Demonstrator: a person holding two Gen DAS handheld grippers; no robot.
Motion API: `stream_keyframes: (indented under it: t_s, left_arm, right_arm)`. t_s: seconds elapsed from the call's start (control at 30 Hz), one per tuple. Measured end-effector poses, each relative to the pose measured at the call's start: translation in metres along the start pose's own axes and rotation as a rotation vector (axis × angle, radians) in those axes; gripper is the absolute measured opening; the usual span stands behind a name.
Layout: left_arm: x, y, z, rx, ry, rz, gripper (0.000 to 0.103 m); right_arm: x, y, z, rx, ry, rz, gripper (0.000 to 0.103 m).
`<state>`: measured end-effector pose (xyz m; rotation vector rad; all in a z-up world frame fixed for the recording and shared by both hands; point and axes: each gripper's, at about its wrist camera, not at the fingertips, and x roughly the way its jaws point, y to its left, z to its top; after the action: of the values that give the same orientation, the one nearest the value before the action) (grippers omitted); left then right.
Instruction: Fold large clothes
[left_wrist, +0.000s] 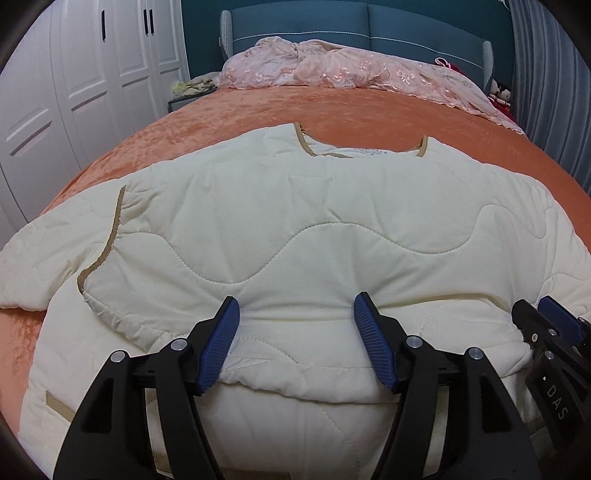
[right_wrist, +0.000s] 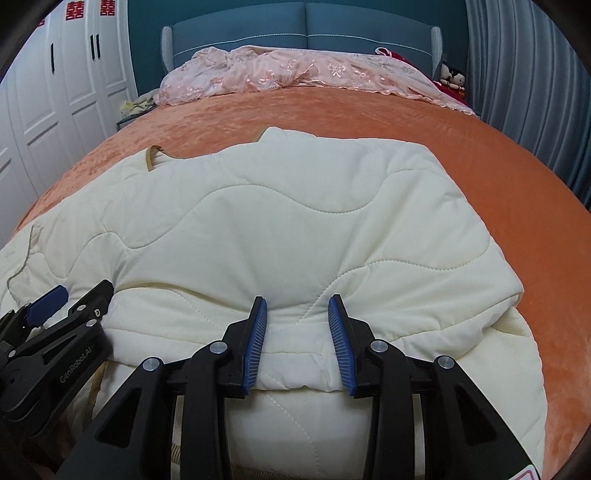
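A cream quilted jacket with tan trim (left_wrist: 295, 221) lies on the orange bedspread (left_wrist: 229, 110), its neckline away from me and a folded layer on top. It also shows in the right wrist view (right_wrist: 288, 221). My left gripper (left_wrist: 295, 314) is open, its blue pads astride a raised pinch of the folded edge. My right gripper (right_wrist: 297, 314) is open, its pads close on either side of another bunch of that edge. Each gripper shows at the edge of the other's view: the right gripper (left_wrist: 546, 321) and the left gripper (right_wrist: 70, 299).
A pink lace cover (left_wrist: 351, 70) lies heaped at the head of the bed against the blue headboard (left_wrist: 369, 22). White wardrobe doors (left_wrist: 74, 74) stand at the left, grey curtains (left_wrist: 554, 92) at the right. Dolls (right_wrist: 454, 75) sit by the headboard.
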<state>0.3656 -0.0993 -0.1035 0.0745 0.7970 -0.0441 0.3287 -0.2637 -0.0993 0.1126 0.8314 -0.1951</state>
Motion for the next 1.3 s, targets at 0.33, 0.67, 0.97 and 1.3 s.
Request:
stream_keyframes:
  t_s: [0.33, 0.67, 0.97, 1.3]
  left_arm:
    - [0.001, -0.005, -0.005, 0.008, -0.03, 0.032, 0.064]
    - [-0.044, 0.081, 0.016, -0.221, 0.044, -0.188, 0.08]
    - [-0.084, 0.376, -0.023, -0.623, 0.068, 0.133, 0.094]
    - [-0.06, 0.499, -0.05, -0.928, 0.016, 0.156, 0.079]
  right_arm:
    - [0.004, 0.002, -0.003, -0.007, -0.031, -0.017, 0.036]
    - [-0.015, 0.008, 0.014, 0.008, 0.056, -0.045, 0.038]
    - [-0.044, 0.139, 0.011, -0.04, 0.069, 0.249, 0.045]
    - [-0.02, 0.174, -0.015, -0.069, 0.105, 0.228, 0.047]
